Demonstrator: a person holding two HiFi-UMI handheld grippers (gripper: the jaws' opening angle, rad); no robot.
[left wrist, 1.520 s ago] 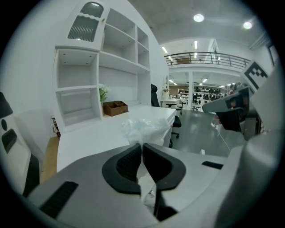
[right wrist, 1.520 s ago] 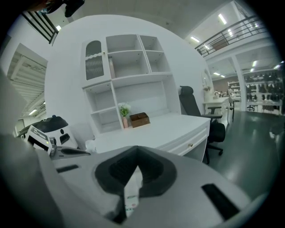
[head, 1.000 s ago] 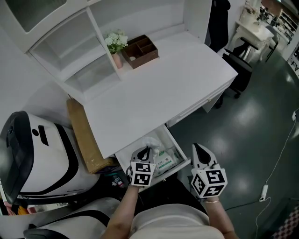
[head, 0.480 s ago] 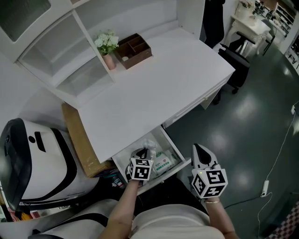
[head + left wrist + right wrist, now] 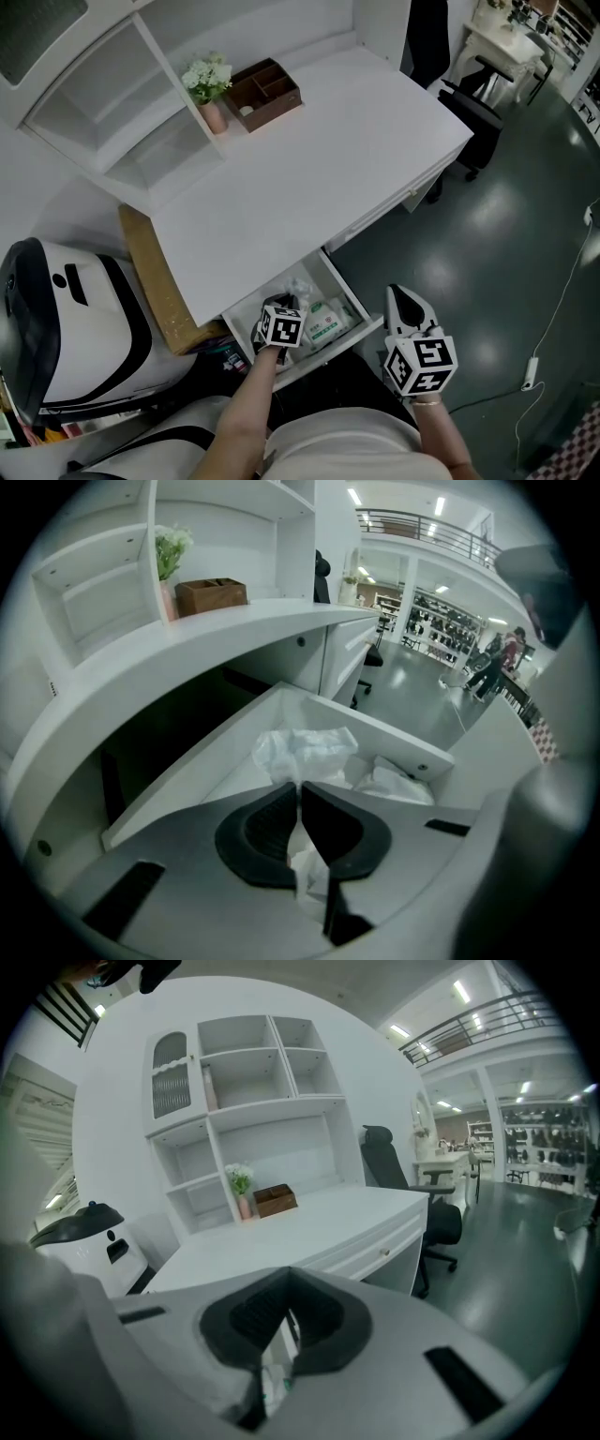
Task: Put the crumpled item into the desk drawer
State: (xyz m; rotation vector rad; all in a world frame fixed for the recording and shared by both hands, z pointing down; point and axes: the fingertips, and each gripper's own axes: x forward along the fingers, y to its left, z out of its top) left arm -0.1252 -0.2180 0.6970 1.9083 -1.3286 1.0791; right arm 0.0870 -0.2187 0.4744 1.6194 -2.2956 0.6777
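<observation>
The desk drawer (image 5: 365, 332) stands pulled out under the white desk top (image 5: 309, 178). My left gripper (image 5: 281, 309) reaches down into it, shut on the crumpled white item (image 5: 306, 755). In the left gripper view (image 5: 300, 794) the item bulges beyond the pads over the drawer's inside, and a strip of it hangs behind them. The same crumpled item (image 5: 298, 290) shows just past the marker cube. My right gripper (image 5: 402, 298) hangs outside the drawer's front right corner, its jaws shut on nothing (image 5: 288, 1279).
A green-and-white packet (image 5: 327, 326) lies in the drawer. A brown wooden organiser (image 5: 268, 92) and a flower vase (image 5: 210, 86) stand at the desk's back by the shelves. A cardboard box (image 5: 155, 281) and a white machine (image 5: 56, 319) sit left; a chair (image 5: 473, 105) right.
My left gripper has moved a little left and deeper into the drawer with the crumpled item. The right gripper has stayed put. The head view has shifted slightly.
</observation>
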